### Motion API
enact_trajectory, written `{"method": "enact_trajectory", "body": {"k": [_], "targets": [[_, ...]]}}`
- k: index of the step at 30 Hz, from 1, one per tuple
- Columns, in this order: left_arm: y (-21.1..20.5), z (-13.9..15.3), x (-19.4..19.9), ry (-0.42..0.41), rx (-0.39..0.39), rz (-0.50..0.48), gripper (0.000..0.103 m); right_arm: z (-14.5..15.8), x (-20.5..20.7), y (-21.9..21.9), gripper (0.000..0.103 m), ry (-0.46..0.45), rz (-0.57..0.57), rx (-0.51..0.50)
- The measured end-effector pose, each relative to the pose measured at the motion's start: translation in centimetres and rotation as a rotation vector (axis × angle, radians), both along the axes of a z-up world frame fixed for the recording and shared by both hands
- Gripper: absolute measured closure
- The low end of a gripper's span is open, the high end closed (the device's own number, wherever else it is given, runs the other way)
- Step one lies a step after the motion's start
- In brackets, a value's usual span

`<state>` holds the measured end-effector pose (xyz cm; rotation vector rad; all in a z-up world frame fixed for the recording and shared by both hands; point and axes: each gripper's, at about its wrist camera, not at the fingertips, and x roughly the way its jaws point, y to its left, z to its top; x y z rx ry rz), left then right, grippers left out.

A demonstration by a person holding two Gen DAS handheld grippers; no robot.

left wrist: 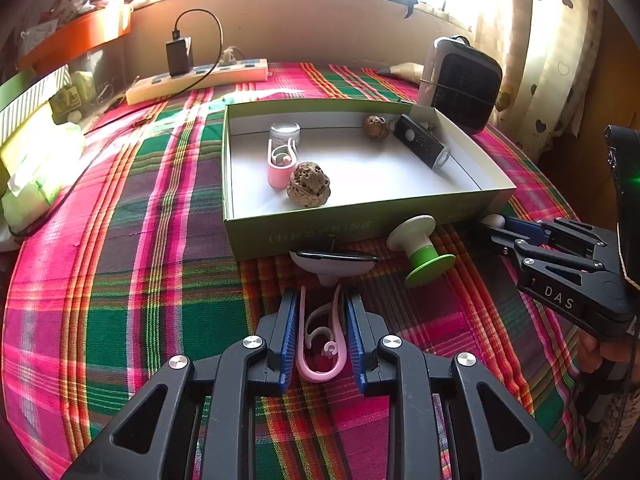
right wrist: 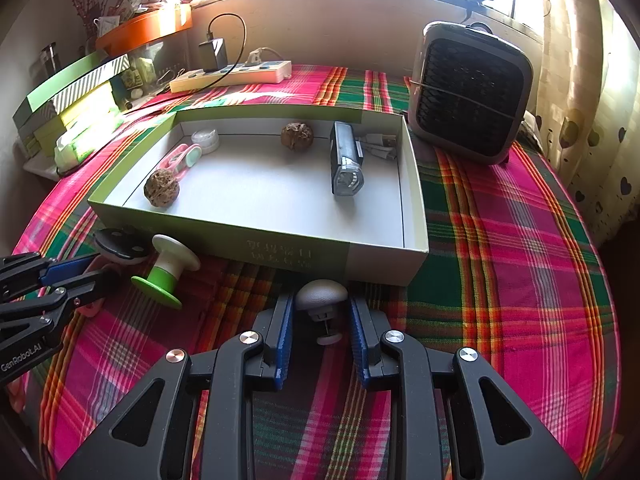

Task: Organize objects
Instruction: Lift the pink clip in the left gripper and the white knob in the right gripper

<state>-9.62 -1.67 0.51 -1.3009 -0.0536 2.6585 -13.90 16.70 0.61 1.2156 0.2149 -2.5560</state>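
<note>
Left gripper (left wrist: 321, 334) straddles our pink clip (left wrist: 320, 340) on the plaid cloth, jaws open, not pinching; thin loop may slip. Right gripper (right wrist: 321, 334) open around grey knob (right wrist: 321, 295) by green box (right wrist: 256, 236), may roll

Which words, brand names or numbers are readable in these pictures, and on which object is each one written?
"DAS": on the right tongs, seen from the left wrist view; any further letters are hidden.
"GenRobot.AI": on the left tongs, seen from the right wrist view.
Pale print on the box front wall: too blurred to read in either view.
No other text is legible.
</note>
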Motion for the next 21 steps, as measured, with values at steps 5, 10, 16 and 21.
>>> {"method": "enact_trajectory", "body": {"k": [5,10,16,21], "targets": [[0.04,0.05,0.03,-0.001,0.002,0.003,0.082,0.00,0.01,0.00,0.076,0.000,0.000,0.000],[0.07,0.04,0.03,0.001,-0.003,0.002,0.082,0.03,0.08,0.15,0.077,-0.001,-0.005,-0.007],[-0.12,0.07,0.13,0.002,-0.005,0.004,0.082,0.13,0.36,0.18,0.077,-0.001,-0.005,-0.015],[-0.17,0.45,0.30,0.008,-0.006,0.003,0.082,0.24,0.64,0.19,0.077,0.002,-0.007,-0.020]]}}
